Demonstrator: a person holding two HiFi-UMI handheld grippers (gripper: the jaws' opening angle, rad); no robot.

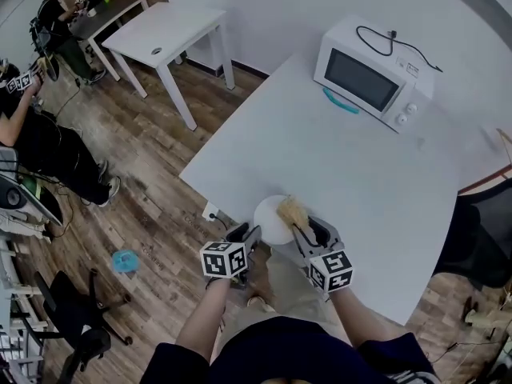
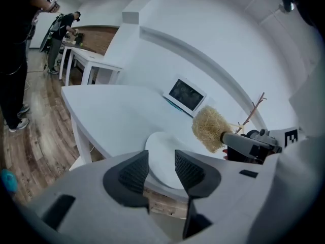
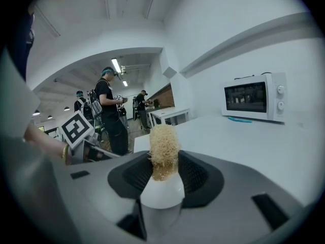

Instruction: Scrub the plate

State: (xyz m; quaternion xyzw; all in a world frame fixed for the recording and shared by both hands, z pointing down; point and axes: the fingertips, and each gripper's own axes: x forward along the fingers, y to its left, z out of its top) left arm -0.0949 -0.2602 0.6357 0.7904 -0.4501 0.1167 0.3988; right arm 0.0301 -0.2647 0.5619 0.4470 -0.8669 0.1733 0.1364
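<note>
Over plate, hovering brush; likely no scrubbing yet. Clamping brush in right gripper, holding left gripper spread, empty.

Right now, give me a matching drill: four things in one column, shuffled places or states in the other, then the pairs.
1 plate
2 brush
3 microwave
4 left hand-held gripper

A jaws apart, gripping nothing
B far side of table
C near table edge
D clamped in right hand-held gripper

Pairs: 1-C, 2-D, 3-B, 4-A
</note>
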